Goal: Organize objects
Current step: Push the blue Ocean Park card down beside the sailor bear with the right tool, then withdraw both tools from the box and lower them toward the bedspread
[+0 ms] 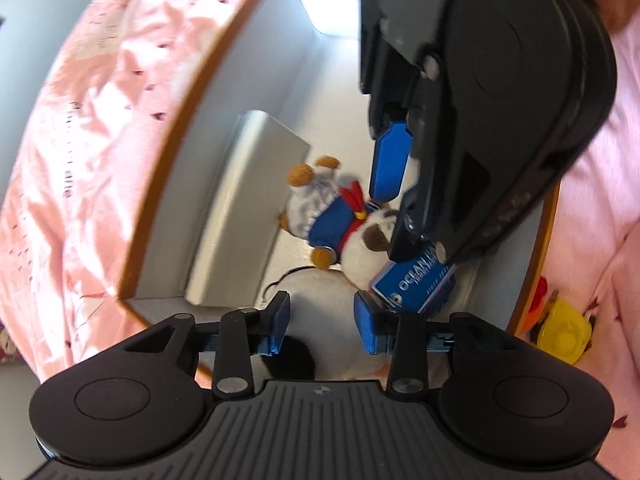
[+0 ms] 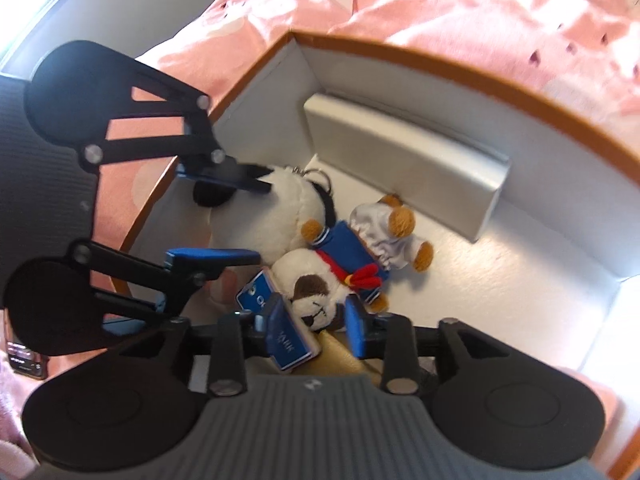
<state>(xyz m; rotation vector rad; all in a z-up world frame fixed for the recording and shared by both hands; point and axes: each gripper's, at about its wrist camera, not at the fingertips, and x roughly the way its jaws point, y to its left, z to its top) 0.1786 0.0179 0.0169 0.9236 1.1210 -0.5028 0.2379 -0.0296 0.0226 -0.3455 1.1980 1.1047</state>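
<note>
Placement into the orange-rimmed box (image 2: 440, 60) looked like the step in hand, with both tongs hanging steeply over its white floor. The sailor-suited plush dog (image 2: 352, 252) lay on its back mid-floor, feet towards the silver case (image 2: 400, 152) that stood along the far wall. Its head was near the near edge, beside a white plush keychain (image 2: 280, 208) with a black ear.

The right gripper (image 2: 318, 322) stood partly open. The dog's head and its blue paper tag (image 2: 256, 292) sat between the fingers, the tag against one of them. Whether the pads pressed on either I could not tell. The left gripper (image 1: 322, 322) was partly open and empty, above the white plush.

If the dog was down, the next move probably called for lifting the right gripper straight clear without snagging the tag. A yellow toy (image 1: 564, 332) outside on the pink bedsheet (image 2: 440, 0) seemed a likely next pick.

The dog looked soft and small, with brown paws, a blue tunic, a red neckerchief and silky white trousers.
</note>
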